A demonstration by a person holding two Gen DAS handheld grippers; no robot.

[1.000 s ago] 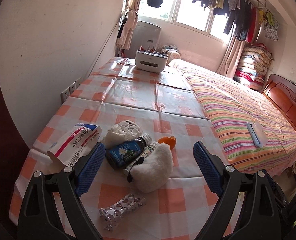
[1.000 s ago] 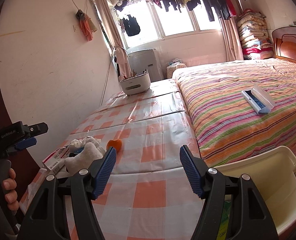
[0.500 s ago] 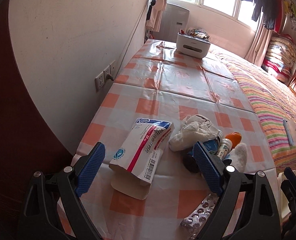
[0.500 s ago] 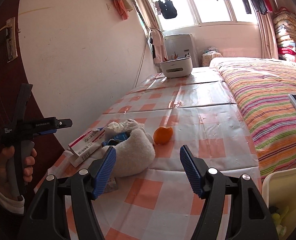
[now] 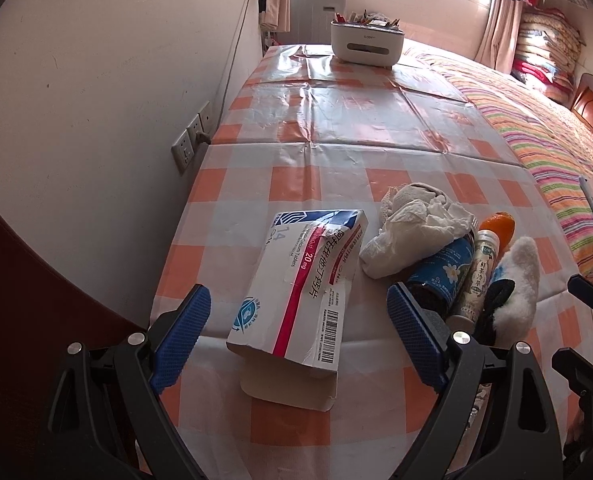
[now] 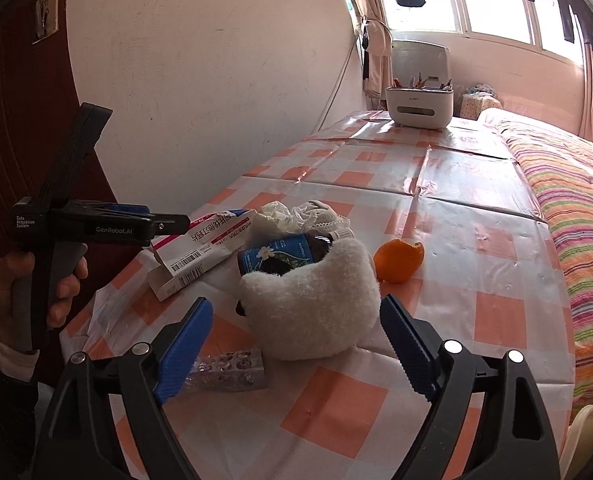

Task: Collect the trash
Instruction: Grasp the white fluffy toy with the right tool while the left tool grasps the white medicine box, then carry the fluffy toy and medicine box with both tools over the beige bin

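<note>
We see our left gripper (image 5: 298, 334) spread wide over the torn medicine box (image 5: 302, 284), pads not touching it. Crumpled tissue (image 5: 412, 228), bottles, orange peel (image 6: 397, 260) lie right of it on the table (image 5: 356, 120). Right gripper (image 6: 296, 346) jaws just opened wide, straddling the fluffy white item (image 6: 312, 312), no contact.

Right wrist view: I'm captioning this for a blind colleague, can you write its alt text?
The open right gripper, its jaws just opened wider, frames a fluffy white item on a checked table. Behind lie a dark bottle, medicine box, tissue and orange peel; a blister pack lies nearer.
</note>
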